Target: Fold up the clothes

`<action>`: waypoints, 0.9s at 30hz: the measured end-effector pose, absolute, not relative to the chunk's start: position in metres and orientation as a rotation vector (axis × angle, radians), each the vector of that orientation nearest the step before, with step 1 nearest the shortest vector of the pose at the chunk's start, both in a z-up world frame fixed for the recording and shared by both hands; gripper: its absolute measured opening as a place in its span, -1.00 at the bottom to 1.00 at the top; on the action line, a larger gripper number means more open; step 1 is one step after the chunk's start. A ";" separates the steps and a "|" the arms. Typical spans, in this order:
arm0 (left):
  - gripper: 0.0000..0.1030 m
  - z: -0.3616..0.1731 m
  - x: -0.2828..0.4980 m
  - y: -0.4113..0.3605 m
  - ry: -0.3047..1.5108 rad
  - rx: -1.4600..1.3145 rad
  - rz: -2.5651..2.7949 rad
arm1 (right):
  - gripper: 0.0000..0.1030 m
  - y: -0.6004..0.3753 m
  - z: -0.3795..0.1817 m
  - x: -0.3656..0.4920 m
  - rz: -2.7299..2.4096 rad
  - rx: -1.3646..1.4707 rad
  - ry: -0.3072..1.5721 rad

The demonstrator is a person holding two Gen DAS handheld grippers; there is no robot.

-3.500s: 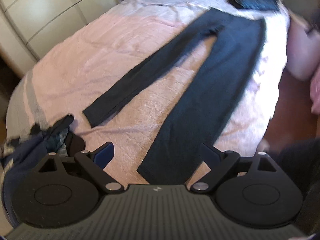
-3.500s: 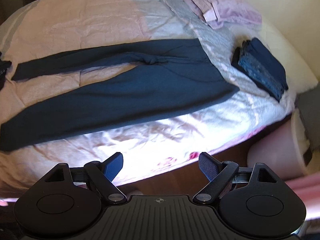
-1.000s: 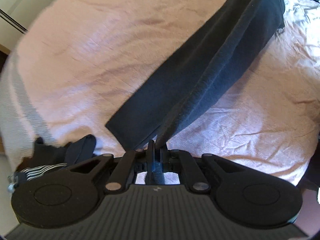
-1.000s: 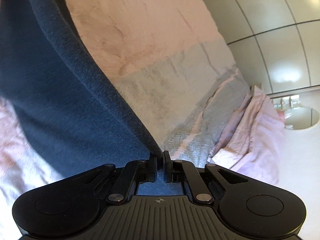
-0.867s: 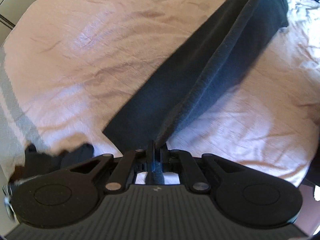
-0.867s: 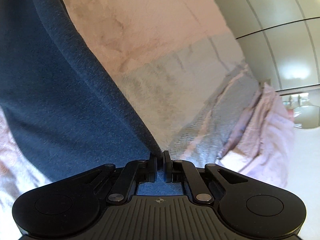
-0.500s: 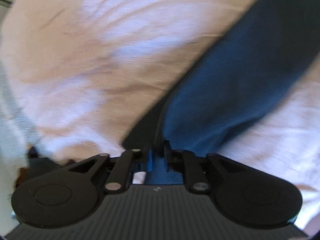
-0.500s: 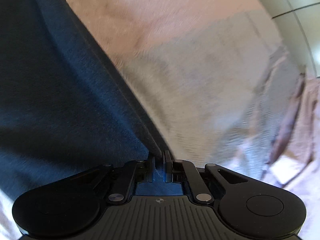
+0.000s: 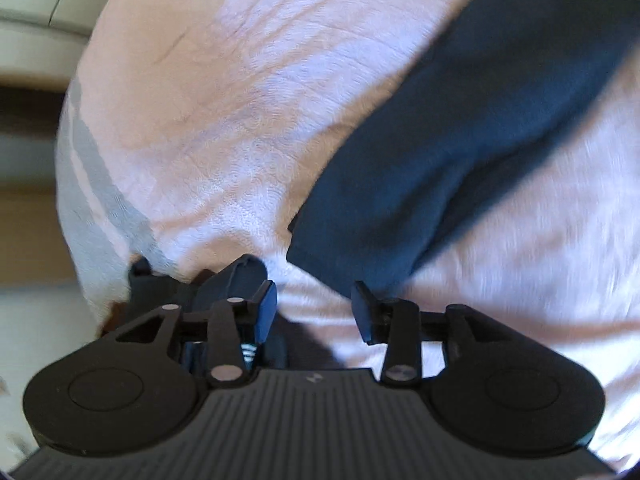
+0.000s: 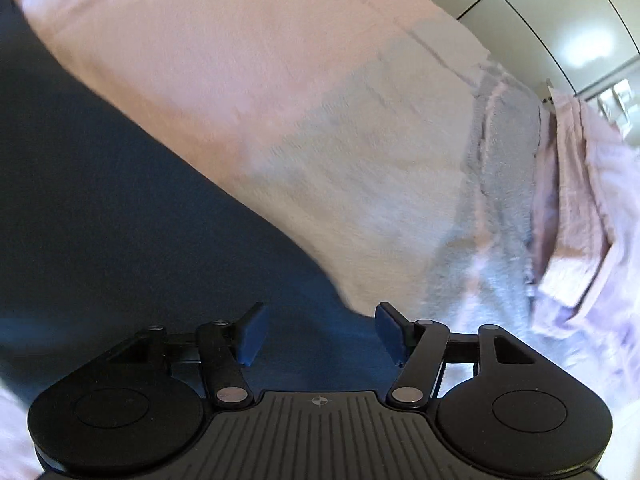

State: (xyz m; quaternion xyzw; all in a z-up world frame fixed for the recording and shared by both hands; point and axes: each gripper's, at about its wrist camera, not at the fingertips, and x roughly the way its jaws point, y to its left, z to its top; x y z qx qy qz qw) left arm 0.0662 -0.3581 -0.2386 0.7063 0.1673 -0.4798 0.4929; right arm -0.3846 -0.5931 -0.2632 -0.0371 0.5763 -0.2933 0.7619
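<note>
Dark navy leggings (image 9: 452, 160) lie on the pink bedspread (image 9: 256, 88), one leg folded over the other, the cuff end nearest in the left wrist view. My left gripper (image 9: 316, 312) hangs open just short of that cuff, nothing between its fingers. In the right wrist view the waist part of the leggings (image 10: 120, 216) fills the lower left. My right gripper (image 10: 320, 336) is open right above the cloth, holding nothing.
A heap of dark clothes (image 9: 180, 284) lies by the left gripper at the bed's edge. Grey bands cross the bedspread (image 10: 400, 184). Folded pink linen (image 10: 576, 208) sits at the right, with white cupboard doors (image 10: 560, 12) behind.
Both grippers were shut on the leggings half a second ago. Both have opened and let the cloth drop onto the bed, one leg now lying over the other.
</note>
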 end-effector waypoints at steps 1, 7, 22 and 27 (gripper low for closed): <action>-0.28 -0.241 0.062 -0.349 0.359 1.735 -1.174 | 0.21 -0.580 -0.259 -0.377 -0.623 -0.060 1.233; -0.23 -0.282 0.050 -0.320 0.191 1.832 -1.278 | 0.21 -0.497 -0.248 -0.314 -0.514 0.025 1.167; -0.68 -0.267 0.119 -0.304 0.077 1.677 -1.546 | 0.21 -0.419 -0.264 -0.185 -0.476 0.110 1.215; -0.43 -0.266 0.119 -0.296 0.184 1.710 -1.598 | 0.21 -0.411 -0.271 -0.149 -0.460 0.167 1.226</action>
